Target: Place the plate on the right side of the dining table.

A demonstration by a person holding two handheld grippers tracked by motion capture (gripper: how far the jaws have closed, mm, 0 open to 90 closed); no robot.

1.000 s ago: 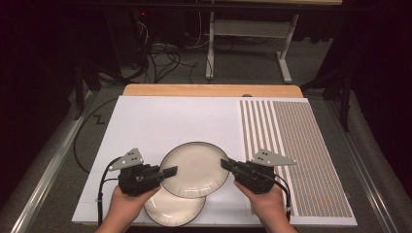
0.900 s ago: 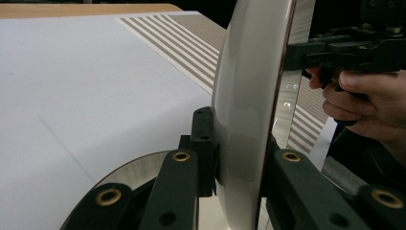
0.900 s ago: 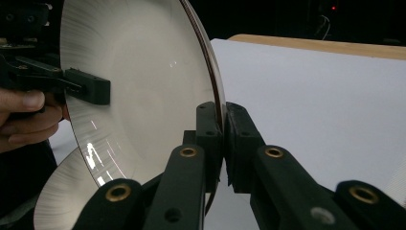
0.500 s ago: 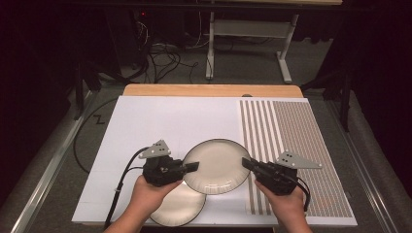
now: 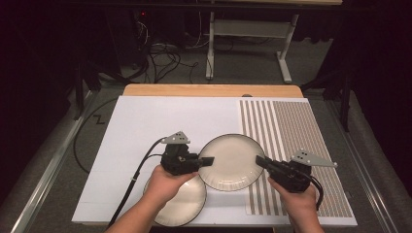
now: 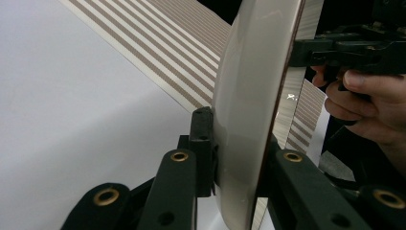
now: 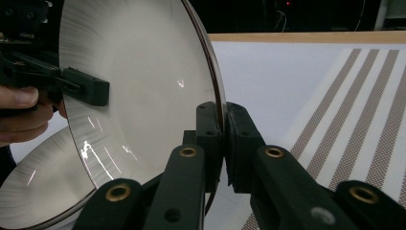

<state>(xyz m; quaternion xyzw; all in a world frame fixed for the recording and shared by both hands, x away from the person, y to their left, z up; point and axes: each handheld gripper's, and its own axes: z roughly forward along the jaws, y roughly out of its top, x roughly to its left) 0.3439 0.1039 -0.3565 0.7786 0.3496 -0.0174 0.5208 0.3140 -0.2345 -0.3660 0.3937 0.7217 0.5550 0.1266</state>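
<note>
Gripping a round, glossy cream plate point(image 5: 231, 161) with a thin dark rim, we hold it above the white mat point(image 5: 145, 126), its edge over the striped woven mat point(image 5: 301, 141). Our left gripper point(image 5: 208, 160) pinches its left edge, our right gripper point(image 5: 260, 161) the opposite edge, black jaws clamped tight. A second shiny plate point(image 5: 182, 206) lies flat below, near the table's front edge.

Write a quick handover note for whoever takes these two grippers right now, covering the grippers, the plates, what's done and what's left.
Left gripper: shut on the upper plate's left rim.
Right gripper: shut on its right rim.
Upper plate: carried between both, partly above the striped mat.
Lower plate: lies on the white board near the front edge.
Done: upper plate lifted.
Left: probably set it down, release both.
</note>
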